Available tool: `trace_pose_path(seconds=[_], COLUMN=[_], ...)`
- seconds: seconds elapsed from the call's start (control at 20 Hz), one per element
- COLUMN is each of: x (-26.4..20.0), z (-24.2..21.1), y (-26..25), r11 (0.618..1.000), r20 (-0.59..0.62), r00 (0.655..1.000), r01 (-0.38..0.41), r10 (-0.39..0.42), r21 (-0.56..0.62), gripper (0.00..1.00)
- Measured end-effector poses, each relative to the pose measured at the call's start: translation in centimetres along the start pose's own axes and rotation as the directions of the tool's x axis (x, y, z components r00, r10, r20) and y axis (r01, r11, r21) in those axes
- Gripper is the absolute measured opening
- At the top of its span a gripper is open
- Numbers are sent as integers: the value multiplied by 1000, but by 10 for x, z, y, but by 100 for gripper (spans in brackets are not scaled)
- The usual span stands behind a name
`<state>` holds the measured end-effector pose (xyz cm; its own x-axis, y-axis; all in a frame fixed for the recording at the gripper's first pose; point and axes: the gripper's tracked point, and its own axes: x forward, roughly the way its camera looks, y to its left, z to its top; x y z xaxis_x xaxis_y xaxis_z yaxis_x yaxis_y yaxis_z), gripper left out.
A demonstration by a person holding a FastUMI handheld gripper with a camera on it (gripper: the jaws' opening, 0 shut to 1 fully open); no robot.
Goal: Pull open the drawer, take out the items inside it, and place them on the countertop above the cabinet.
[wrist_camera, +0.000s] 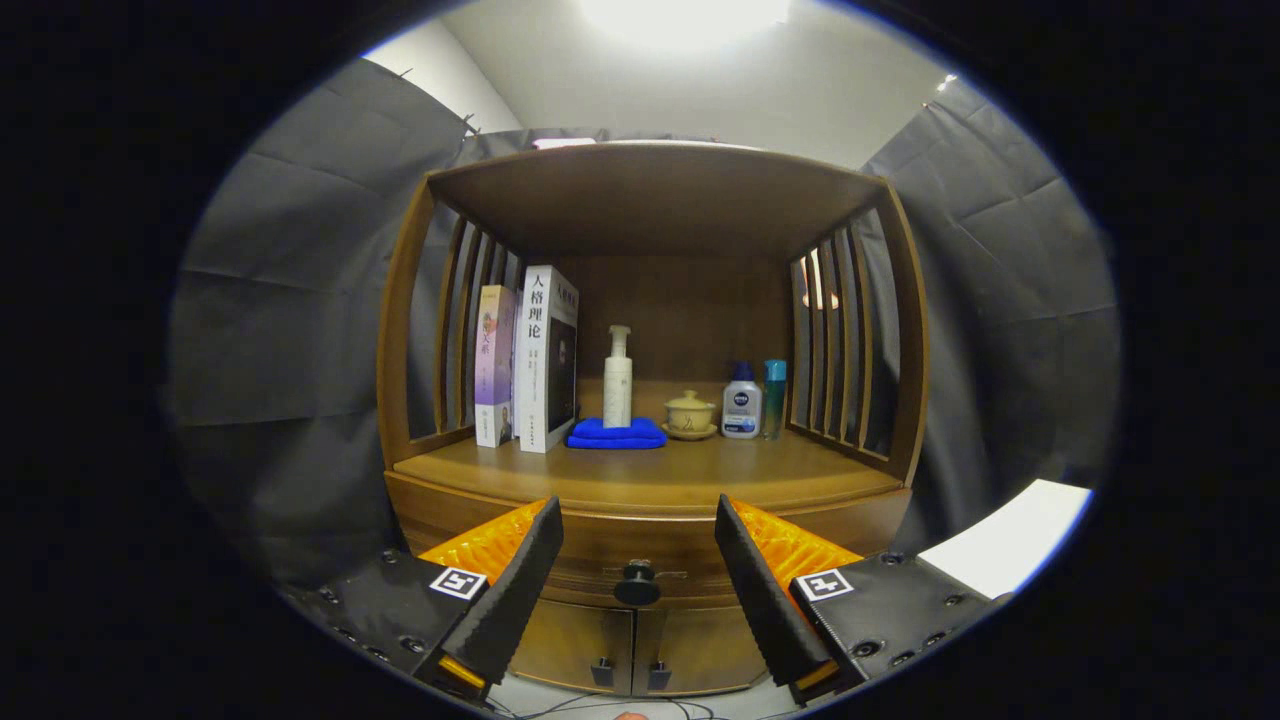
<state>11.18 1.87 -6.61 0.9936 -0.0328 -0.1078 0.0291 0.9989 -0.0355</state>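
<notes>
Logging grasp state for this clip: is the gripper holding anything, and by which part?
Nothing is held. The gripper is open, its fingers apart either side of the drawer knob, touching nothing; the drawer is shut.

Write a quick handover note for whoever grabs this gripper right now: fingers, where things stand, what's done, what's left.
Gripper: fingers open, holding nothing, lined up on either side of the drawer knob, which sits between them and farther ahead, untouched.
Drawer: shut, just under the countertop; its contents are hidden.
Countertop already holds books, a pump bottle on a blue cloth, a lidded cup and two bottles; the front strip is bare.
Done: nothing yet.
Left: grip the knob, pull the drawer open, lift items out, set them on the countertop.
</notes>
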Motion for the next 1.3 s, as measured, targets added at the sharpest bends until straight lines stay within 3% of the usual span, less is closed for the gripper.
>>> trace_pose_path(seconds=[0.9,1.3], x=[67,78], z=[-113,-126], y=[6,4], r11=[999,1000], r20=[-230,-268], r00=[973,963], r01=[30,9], r10=[-21,-12], r21=[38,-10], gripper=[97,50])
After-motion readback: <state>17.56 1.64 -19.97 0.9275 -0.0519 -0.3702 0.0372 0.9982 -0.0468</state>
